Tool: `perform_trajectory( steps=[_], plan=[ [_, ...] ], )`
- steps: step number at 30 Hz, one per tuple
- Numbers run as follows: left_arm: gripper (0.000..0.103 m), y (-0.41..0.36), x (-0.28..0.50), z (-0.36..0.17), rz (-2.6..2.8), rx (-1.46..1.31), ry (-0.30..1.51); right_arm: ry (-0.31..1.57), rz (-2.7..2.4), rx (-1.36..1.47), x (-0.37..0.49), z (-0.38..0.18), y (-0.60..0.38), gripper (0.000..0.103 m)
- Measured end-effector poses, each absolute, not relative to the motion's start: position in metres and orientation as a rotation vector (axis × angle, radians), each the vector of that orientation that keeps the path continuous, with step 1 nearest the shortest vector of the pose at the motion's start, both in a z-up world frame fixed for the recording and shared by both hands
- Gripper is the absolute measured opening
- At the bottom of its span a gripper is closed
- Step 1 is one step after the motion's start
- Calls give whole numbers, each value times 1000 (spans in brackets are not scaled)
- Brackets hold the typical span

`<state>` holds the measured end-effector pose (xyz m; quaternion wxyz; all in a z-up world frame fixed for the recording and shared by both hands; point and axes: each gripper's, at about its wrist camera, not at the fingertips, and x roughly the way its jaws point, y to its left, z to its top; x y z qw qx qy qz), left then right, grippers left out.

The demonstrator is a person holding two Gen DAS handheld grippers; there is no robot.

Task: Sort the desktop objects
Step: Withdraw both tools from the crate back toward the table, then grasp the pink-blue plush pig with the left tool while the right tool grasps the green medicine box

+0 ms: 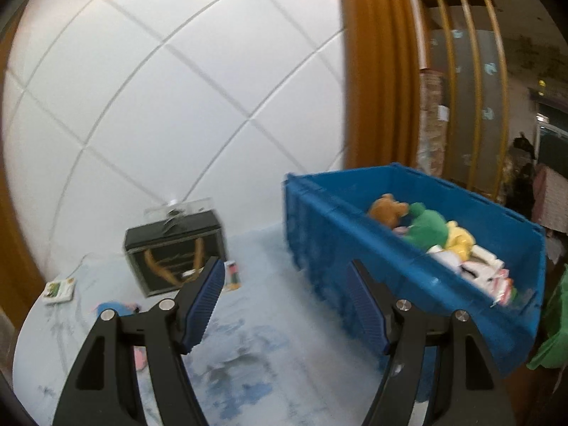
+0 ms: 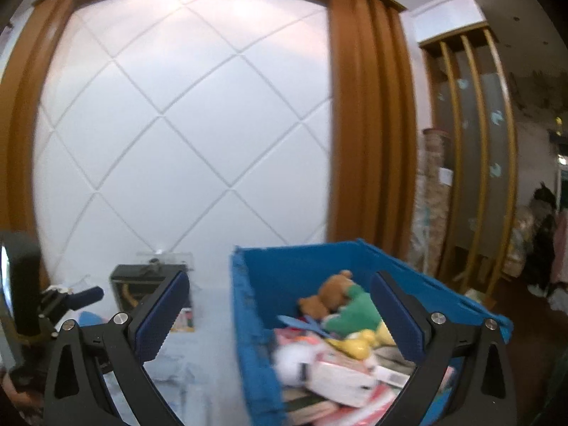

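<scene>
Both jaw pairs are held wide apart and empty. Beneath the right gripper (image 2: 280, 314) lies the blue bin (image 2: 248, 319), heaped with toys; loose items on the table (image 1: 255, 337), including a small card (image 1: 232, 275), lie nearer the left gripper (image 1: 284, 305).

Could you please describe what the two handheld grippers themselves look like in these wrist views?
Both look alike. The left gripper and right gripper each have two matte black fingers with triangular cut-outs and round silver pivot pins. Each finger ends in a rectangular dark blue ribbed pad. No cables, markings or sleeves show on either. At the right view's left edge a black mount with a blue-tipped knob is visible.
</scene>
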<state>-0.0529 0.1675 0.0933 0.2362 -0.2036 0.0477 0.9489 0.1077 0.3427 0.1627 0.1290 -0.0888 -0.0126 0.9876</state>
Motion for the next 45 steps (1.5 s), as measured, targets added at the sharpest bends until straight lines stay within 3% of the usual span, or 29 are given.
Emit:
perform_trajectory(
  steps=[17, 29, 37, 45],
  plan=[
    [70, 43, -142, -1, 2767, -1008, 89, -226, 3110, -652, -17, 102, 235, 103],
    [70, -19, -252, -94, 2817, -1431, -6, -158, 3071, -1129, -167, -3, 233, 103],
    [70, -66, -318, -136, 2871, -1611, -63, 18, 2975, -1429, -267, -102, 239, 103],
    [70, -82, -358, -162, 2820, -1697, -130, 8, 2957, -1476, -340, -148, 250, 103]
  ],
)
